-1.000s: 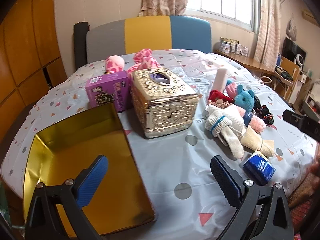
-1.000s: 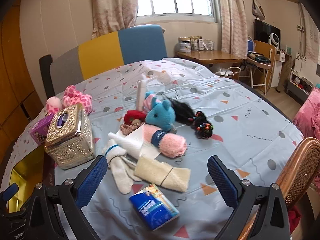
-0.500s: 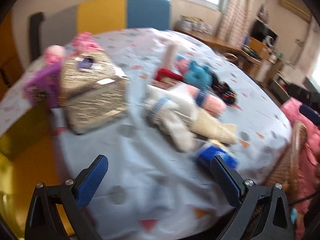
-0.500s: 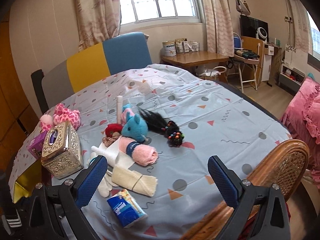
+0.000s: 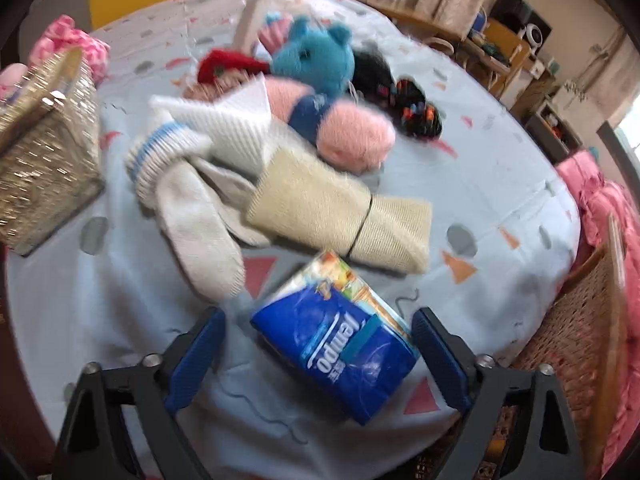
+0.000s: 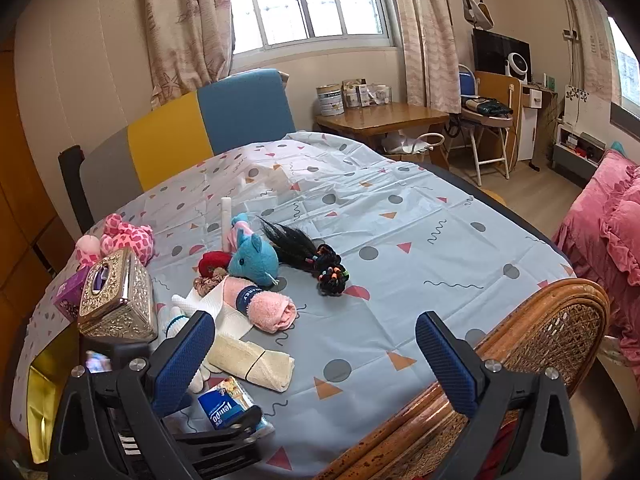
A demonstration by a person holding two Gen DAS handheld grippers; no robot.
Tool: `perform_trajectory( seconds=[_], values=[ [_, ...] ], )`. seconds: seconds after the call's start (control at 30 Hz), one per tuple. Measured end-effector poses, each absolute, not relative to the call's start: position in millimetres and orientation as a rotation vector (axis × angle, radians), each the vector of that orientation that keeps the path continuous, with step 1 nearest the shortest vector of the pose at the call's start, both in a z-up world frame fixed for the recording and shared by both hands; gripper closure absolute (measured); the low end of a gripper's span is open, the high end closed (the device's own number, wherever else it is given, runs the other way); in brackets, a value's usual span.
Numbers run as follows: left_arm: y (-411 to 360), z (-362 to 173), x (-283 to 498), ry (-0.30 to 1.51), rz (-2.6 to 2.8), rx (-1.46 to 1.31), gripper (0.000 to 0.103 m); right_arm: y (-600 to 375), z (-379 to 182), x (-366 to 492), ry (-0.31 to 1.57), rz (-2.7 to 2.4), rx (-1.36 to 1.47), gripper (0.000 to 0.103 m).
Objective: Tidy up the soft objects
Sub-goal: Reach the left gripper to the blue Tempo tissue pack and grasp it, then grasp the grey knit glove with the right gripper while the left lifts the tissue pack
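This is a lived-in home, a bedroom by the look of it. A curtained window (image 6: 308, 0) lets daylight onto a round table under a pale blue cloth with dots and triangles (image 6: 400, 240). Beside it stand a woven rattan chair (image 6: 560, 332), a pink ruffled bedspread (image 6: 608, 232) and a wooden side table holding tins (image 6: 384, 114) (a small white fan (image 6: 516, 66) sits further back).

"Tempo" on blue tissue pack (image 5: 340, 350)
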State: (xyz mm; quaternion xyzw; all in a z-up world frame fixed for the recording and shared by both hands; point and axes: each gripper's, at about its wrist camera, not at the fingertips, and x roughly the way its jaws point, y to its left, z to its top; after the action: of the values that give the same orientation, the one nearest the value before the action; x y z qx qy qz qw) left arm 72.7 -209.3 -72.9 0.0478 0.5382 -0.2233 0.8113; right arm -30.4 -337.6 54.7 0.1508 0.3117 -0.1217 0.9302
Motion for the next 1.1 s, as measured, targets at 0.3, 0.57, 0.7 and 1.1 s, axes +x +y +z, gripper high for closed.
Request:
perform_trajectory(
  seconds=[0.3,0.57,0.7,1.1],
  values=[
    [-164.4,-64.6,59.6,1.092,-0.540,0.076,0.046,-329.6,43.1,-16.1,0.700,-0.169,0.336,0.001],
    [-99.3,-69.1,60.0,1.054,-0.452,0.013,0.045,-290.0,20.7,23.3,0.858,-0.007,0.302,0.017],
    [-88.1,-74.3,63.0,1.053,-0.448,-0.043,0.045,-270.7,4.9,58.3,0.964,0.093,0.301,0.037],
    [-77.1,-78.4,58.1,1.014,-0.424,-0.016,0.077,-204.5,-68.8,162.8,1.218,0.247,0.085,0.044]
  ],
)
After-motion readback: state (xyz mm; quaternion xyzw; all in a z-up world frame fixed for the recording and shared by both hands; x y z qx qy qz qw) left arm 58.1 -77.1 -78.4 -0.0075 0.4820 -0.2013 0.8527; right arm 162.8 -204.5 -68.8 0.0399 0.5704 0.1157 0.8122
